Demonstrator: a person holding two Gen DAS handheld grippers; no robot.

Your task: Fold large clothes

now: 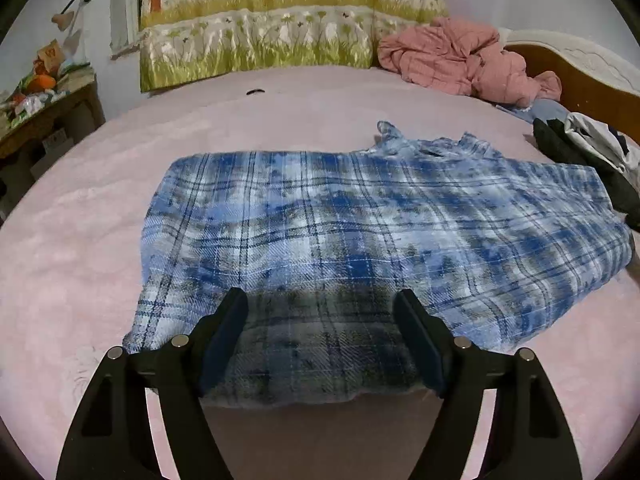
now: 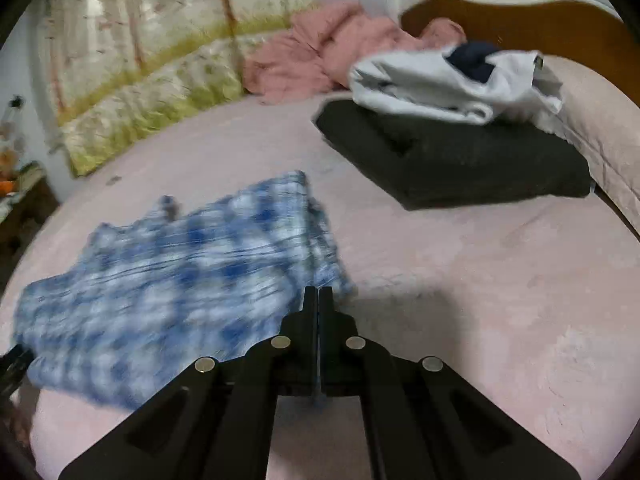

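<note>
Between the fingers of the left claw point(image 1: 320, 344) lies the near hem of the plaid shirt point(image 1: 360, 232), and those fingers stand wide apart on either side of the cloth, pressing on nothing that can be seen. The shirt is spread on the pink bed point(image 1: 80, 240), already doubled over to judge by its tidy long edges, with its collar on the side farthest from the left claw. The right claw point(image 2: 318, 300) is shut tight at the shirt's near right corner; a wisp of blue seems to show low in the seam between its fingers, but the blur leaves it unclear whether any cloth is truly pinched there.

By the look of it the shirt is soft woven flannel: light, limp, with no stiffness of its own, and grippy enough not to slide out of a firm pinch. It will sag and drape wherever it is unsupported, so the sensible hold is at the two near corners of the hem, through every layer together, lifted evenly.

Beyond the shirt's right side sits a dark folded garment point(image 2: 460, 160) with a white one point(image 2: 420, 84) on top.
</note>
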